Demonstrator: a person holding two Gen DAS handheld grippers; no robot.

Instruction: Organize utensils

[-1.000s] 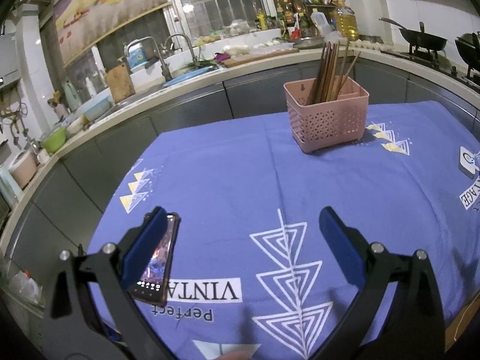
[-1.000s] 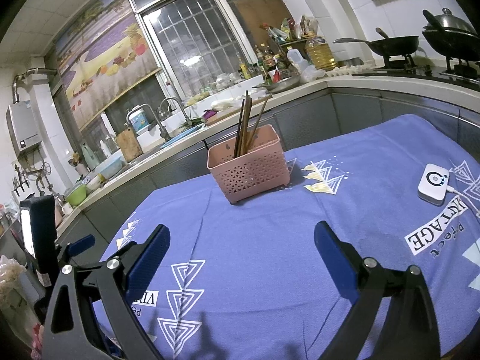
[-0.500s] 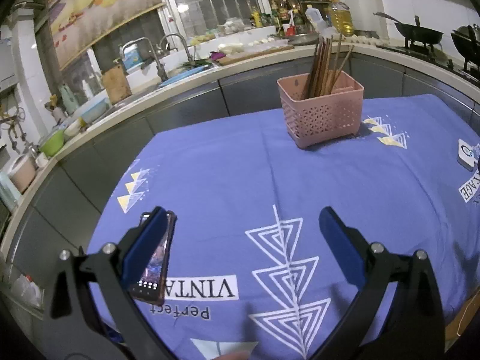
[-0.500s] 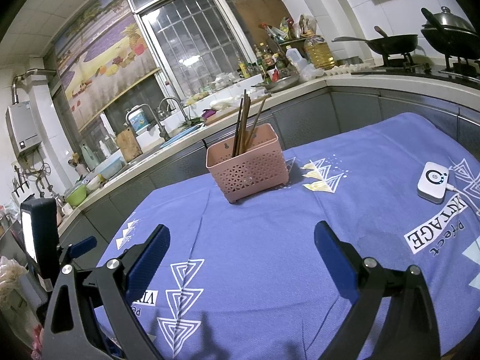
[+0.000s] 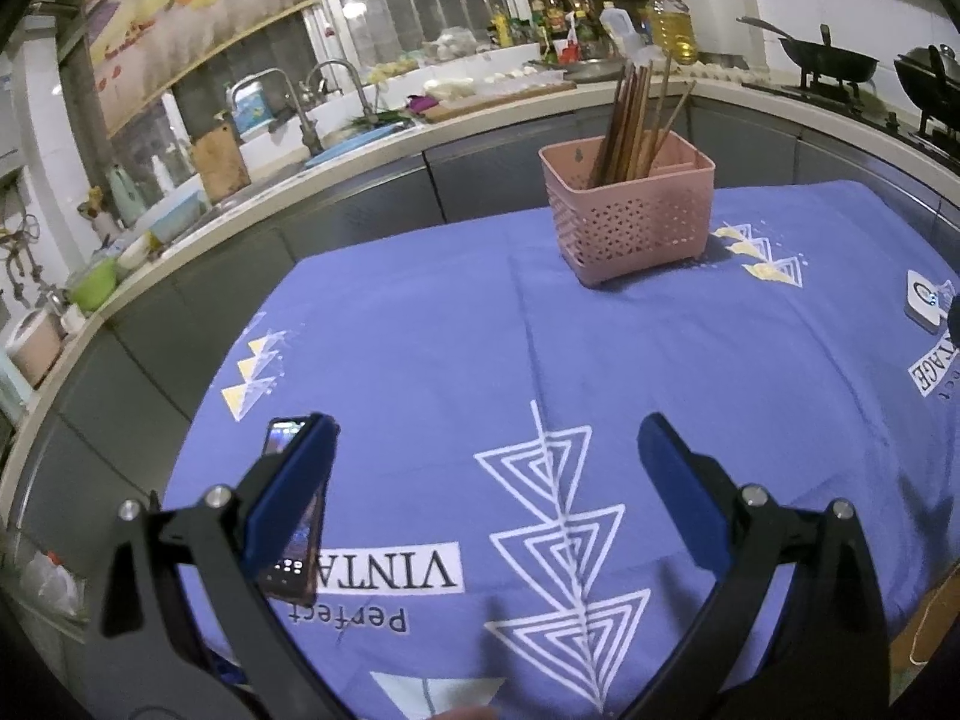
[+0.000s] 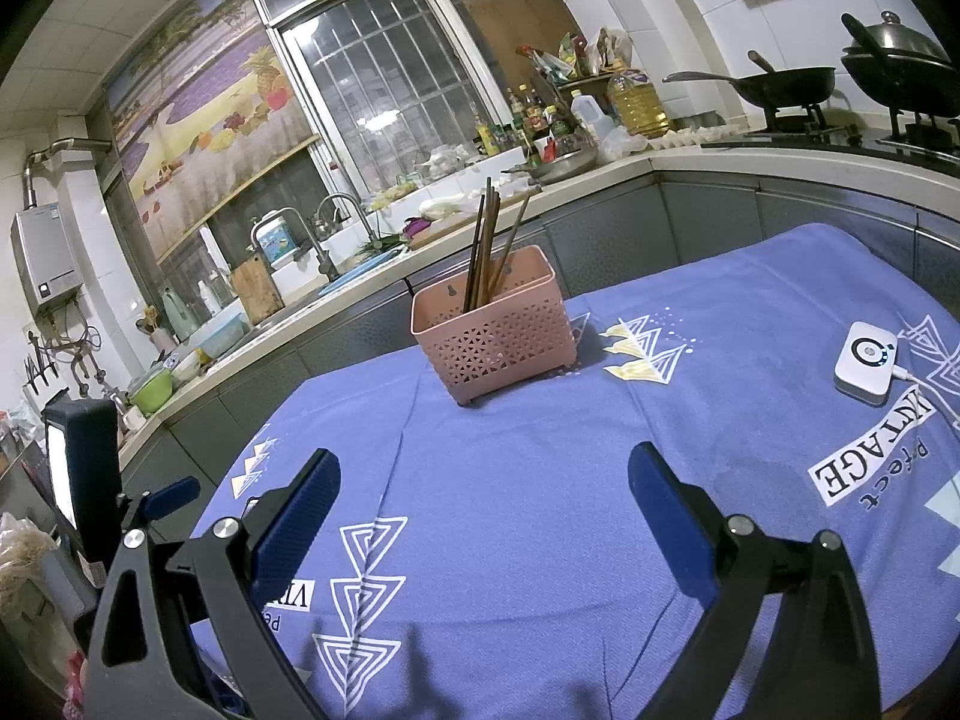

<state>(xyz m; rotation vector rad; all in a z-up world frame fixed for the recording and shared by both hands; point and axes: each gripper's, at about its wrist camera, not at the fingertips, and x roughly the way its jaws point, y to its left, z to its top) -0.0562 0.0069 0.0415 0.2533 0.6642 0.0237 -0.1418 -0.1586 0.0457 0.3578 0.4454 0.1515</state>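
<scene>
A pink perforated basket [image 5: 630, 219] stands at the far side of the blue tablecloth and holds several brown chopsticks [image 5: 630, 114] upright. It also shows in the right wrist view [image 6: 495, 330], with the chopsticks [image 6: 489, 240] leaning in its left part. My left gripper [image 5: 486, 468] is open and empty, low over the near part of the cloth. My right gripper [image 6: 483, 492] is open and empty too, well short of the basket.
A phone [image 5: 294, 510] lies on the cloth beside my left gripper's left finger. A small white device [image 6: 864, 360] with a cable lies on the right of the cloth. A counter with a sink [image 6: 336, 276] and a stove with woks [image 6: 792, 84] curve behind the table.
Both grippers stay open. The left view has shifted slightly, so the basket sits a little nearer and lower. The right view has barely moved.
</scene>
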